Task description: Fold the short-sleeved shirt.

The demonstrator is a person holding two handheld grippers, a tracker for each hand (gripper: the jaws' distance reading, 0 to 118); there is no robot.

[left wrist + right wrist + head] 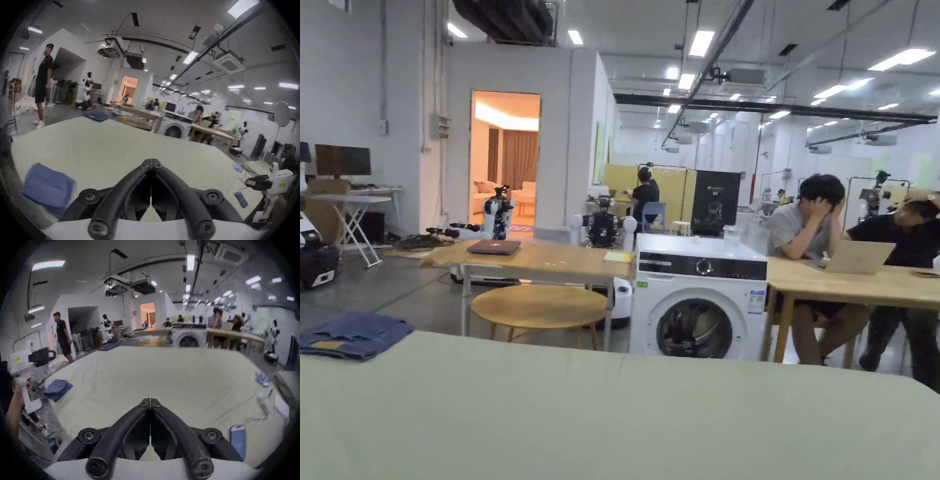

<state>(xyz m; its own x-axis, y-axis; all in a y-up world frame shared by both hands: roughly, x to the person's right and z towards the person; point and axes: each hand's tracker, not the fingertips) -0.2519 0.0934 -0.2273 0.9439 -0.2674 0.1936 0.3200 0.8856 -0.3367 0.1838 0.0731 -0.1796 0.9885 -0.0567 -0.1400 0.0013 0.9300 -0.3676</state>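
A folded blue garment (47, 188) lies on the pale green table cover (129, 146), near its left edge; in the right gripper view the same garment (57, 388) sits at the left. My left gripper (151, 160) hovers over the bare cover to the right of it, jaws shut together with nothing between them. My right gripper (150, 400) is likewise shut and empty above the cover's middle. Each gripper also appears in the other's view: the right gripper (248, 181) at the right side, the left gripper (52, 354) at the left, held by a hand.
A folded dark denim piece (353, 334) rests at the table's far left corner. A phone (237, 439) lies near the right front, and striped cloth (261, 378) at the right edge. Beyond stand a washing machine (697, 300), wooden tables, seated people and a standing person (43, 81).
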